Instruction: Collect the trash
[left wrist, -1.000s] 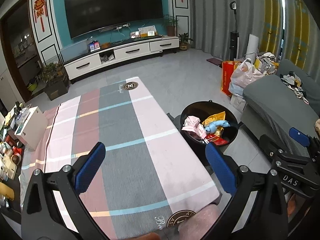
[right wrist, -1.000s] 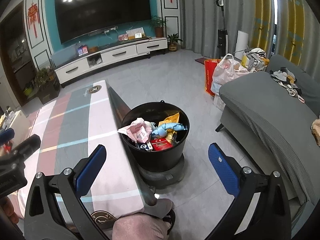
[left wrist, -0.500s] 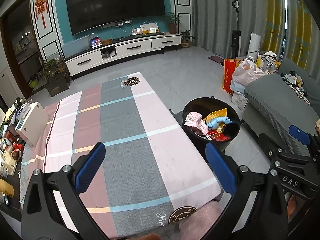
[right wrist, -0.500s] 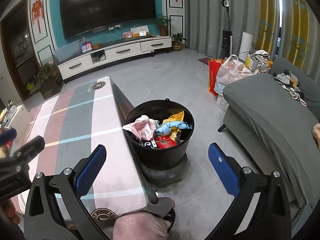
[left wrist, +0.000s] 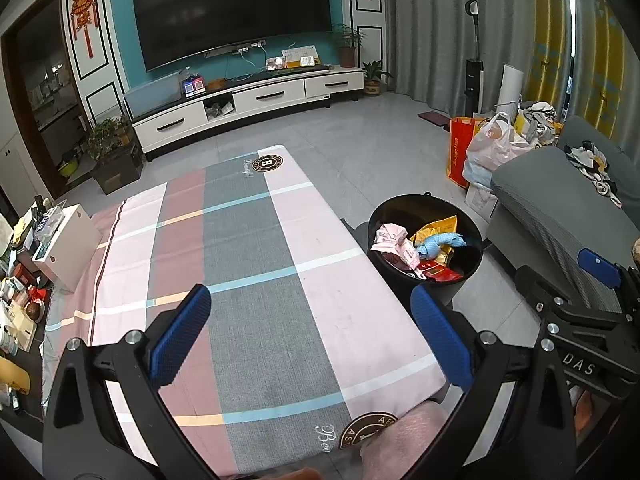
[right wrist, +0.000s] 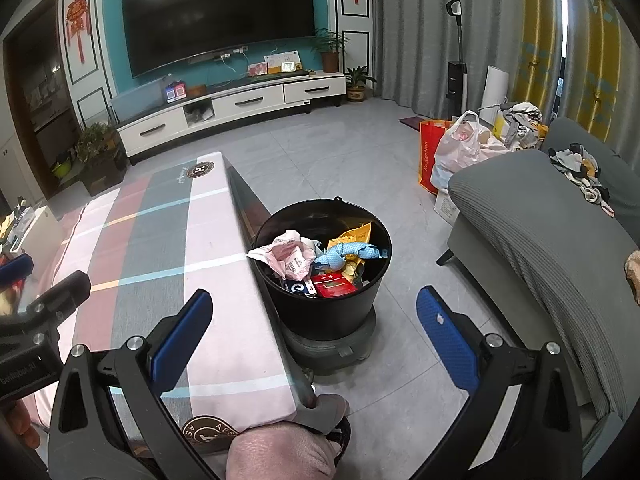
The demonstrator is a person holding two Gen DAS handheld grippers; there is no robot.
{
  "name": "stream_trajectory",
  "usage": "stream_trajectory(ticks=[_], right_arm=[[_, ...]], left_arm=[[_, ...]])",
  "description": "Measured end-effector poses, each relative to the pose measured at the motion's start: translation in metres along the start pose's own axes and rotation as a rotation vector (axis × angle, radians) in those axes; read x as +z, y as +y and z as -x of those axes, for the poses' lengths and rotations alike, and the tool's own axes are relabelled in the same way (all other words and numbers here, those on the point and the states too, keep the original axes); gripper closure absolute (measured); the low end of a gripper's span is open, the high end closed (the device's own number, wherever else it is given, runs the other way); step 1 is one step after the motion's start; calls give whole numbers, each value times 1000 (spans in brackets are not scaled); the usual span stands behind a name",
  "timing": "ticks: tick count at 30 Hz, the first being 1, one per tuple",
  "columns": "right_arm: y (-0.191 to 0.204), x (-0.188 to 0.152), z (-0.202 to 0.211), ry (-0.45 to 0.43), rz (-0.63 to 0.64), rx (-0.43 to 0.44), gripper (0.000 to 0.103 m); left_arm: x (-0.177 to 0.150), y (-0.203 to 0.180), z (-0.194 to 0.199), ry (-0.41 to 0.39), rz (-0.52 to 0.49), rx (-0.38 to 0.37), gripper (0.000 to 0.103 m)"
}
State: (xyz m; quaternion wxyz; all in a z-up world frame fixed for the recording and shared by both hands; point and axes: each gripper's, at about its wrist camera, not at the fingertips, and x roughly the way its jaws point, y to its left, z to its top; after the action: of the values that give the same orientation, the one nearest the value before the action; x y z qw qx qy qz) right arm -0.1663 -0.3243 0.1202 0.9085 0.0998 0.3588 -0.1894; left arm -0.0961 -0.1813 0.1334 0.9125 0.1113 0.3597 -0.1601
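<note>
The tablecloth point(left wrist: 256, 248) is a plaid of pink, grey and dusty rose blocks crossed by white, light blue and orange lines, with brown round emblems at its ends. Beside it, the black bucket point(right wrist: 324, 312) holds pink, yellow, light blue and red trash. The gripper pads point(right wrist: 182, 336) are blue.

Layout: table left, bin right of it, sofa far right, TV wall behind.

Table point(left wrist: 256, 264) fills fwd-left. Bin point(right wrist: 320, 312) on floor just beside table's right edge, sitting on a low base point(right wrist: 332, 348); trash point(right wrist: 316, 260) piled in bin. Sofa point(right wrist: 552, 232) right of bin, apart from it, w/ clothes point(right wrist: 580, 168) on its far end. Bags point(right wrist: 456, 148) on floor behind sofa end. TV cabinet point(left wrist: 248, 104) along back wall, TV point(left wrist: 232, 8) above it. Box point(left wrist: 68, 248) at table's left edge, clutter beyond it.
</note>
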Motion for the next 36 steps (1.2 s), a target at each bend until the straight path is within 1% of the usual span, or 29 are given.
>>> stream_trajectory(ticks=[36], right_arm=[[2, -1, -2, 2, 5, 3, 3]], left_arm=[[-2, 0, -7, 13, -3, 0, 3]])
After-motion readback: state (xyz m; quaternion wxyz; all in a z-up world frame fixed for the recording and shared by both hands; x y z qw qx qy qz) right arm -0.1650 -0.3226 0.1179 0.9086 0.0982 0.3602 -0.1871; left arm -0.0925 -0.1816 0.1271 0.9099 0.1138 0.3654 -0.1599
